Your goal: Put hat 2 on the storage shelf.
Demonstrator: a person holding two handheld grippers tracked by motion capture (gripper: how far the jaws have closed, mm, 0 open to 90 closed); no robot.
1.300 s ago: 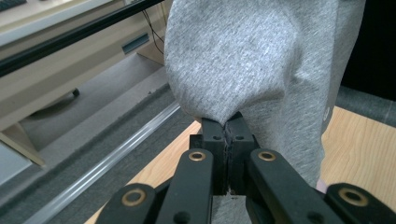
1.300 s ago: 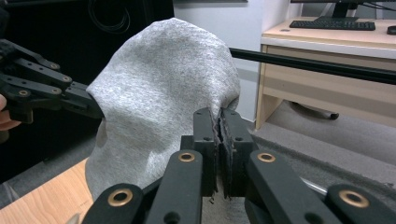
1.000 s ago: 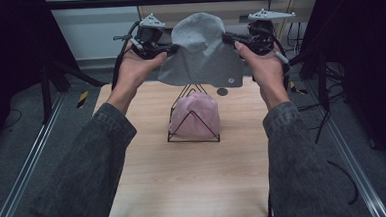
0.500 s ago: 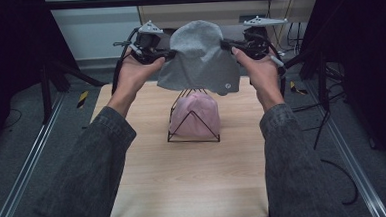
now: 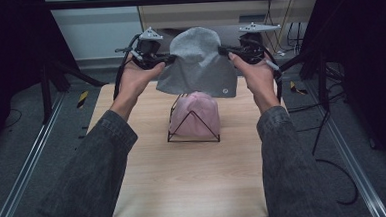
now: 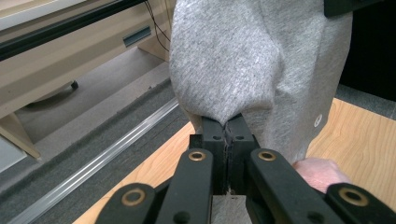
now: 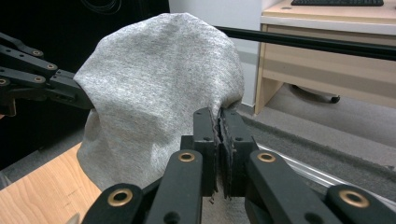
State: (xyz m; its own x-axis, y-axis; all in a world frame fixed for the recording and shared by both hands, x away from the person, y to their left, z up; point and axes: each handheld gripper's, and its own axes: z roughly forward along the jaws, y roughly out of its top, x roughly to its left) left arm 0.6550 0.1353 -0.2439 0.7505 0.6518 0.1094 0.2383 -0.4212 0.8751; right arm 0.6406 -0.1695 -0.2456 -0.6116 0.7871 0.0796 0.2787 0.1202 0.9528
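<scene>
A grey knit cap hangs stretched between my two grippers above the far half of the table. My left gripper is shut on its left edge, and my right gripper is shut on its right edge. In the left gripper view the jaws pinch the grey cap at its rim. In the right gripper view the jaws clamp the grey cap, with the left gripper at the cap's far side. Below the cap, a pink cap sits over a black wire stand.
The wooden table has bare room in its near half. A metal rail runs along the floor at the left, and cables lie on the floor at the right. A cabinet stands behind the table.
Both hands have come down a little with the grey cap stretched between them, bringing it closer to the pink cap on the stand.
</scene>
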